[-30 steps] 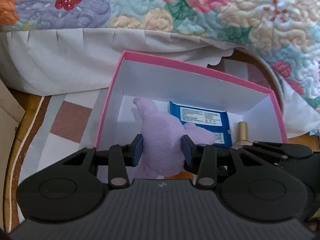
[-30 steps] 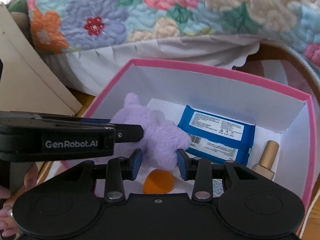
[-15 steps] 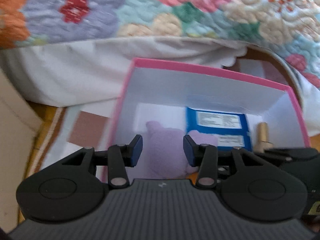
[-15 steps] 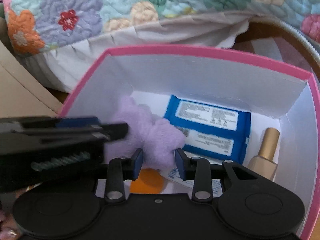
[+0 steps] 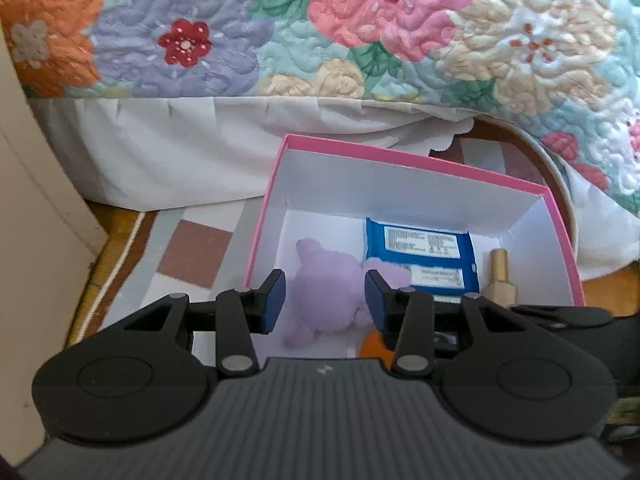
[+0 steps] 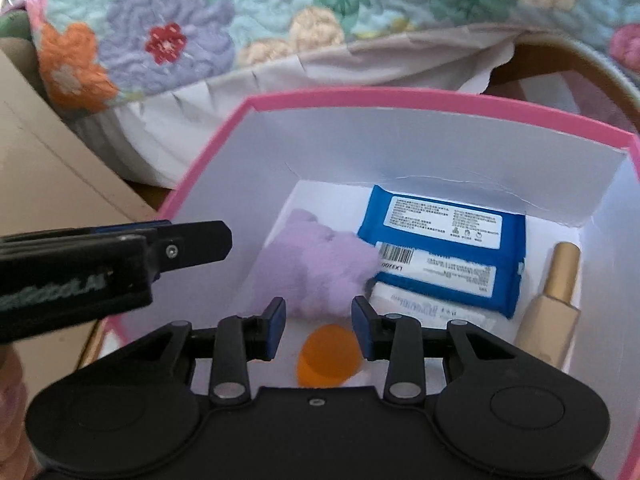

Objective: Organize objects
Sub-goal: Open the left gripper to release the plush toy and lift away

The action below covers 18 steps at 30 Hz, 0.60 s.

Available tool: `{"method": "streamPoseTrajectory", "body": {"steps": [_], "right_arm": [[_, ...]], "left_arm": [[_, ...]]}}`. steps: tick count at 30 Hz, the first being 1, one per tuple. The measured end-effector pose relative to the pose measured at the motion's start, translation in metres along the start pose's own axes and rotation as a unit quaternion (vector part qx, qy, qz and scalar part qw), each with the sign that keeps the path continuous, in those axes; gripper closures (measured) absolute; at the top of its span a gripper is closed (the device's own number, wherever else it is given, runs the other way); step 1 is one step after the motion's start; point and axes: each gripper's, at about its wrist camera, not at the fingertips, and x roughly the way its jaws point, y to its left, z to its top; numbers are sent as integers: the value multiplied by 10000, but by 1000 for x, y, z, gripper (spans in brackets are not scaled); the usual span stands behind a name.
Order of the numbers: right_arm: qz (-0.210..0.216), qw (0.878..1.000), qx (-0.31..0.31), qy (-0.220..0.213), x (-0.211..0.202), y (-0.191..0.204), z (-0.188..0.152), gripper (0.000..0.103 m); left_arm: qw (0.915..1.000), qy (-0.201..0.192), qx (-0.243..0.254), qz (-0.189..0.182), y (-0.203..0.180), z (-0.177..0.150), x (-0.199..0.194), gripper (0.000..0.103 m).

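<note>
L gripper (image 5: 325,300) sits low-centre of its view, jaws opening w/ a clear gap each side. The purple plush (image 5: 332,288) shows between the blue pads but lies below on the box floor, not pinched. R gripper (image 6: 318,326), low-centre of its own view, is part open w/ nothing held; an orange sponge (image 6: 326,354) lies under the gap.

In the R view the L gripper comes in as a black bar from the left edge, tip over the box's left wall.

Risks, as I read it:
- L fingers are close to the pink box (image 5: 412,158) rim. A careless pull could clip the wall and shove or tip the box.
- Both grippers crowd the same corner, so they could knock each other.
- Plush is soft fuzz. Fibres could snag a pad and drag it back out.
- The gold bottle (image 6: 554,296) leans at the right wall. A bump to the box could roll it.

Plush: pale lilac, fuzzy, lumpy, rounded ear-like bump at top, slumped at lower-left of the box floor, touching the blue wipes pack (image 6: 444,236) to its right. Box itself is mid-frame, white inside, on a patterned rug (image 5: 192,252), w/ a floral quilt (image 5: 320,32) across the top.
</note>
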Motion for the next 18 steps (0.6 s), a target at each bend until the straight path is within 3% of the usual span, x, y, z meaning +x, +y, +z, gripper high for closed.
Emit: {"method": "streamPoseTrajectory", "body": {"steps": [9,18], "right_arm": [[-105,9995,-295,-65,-97,18,-18,41],[-26,9947,-914,-473,-185,53,-44,24]], "left_arm": [[9985,347,393,-184,-7,-4,-70,51],[9953,551,709,-366,-12,-14,-142,39]]}}
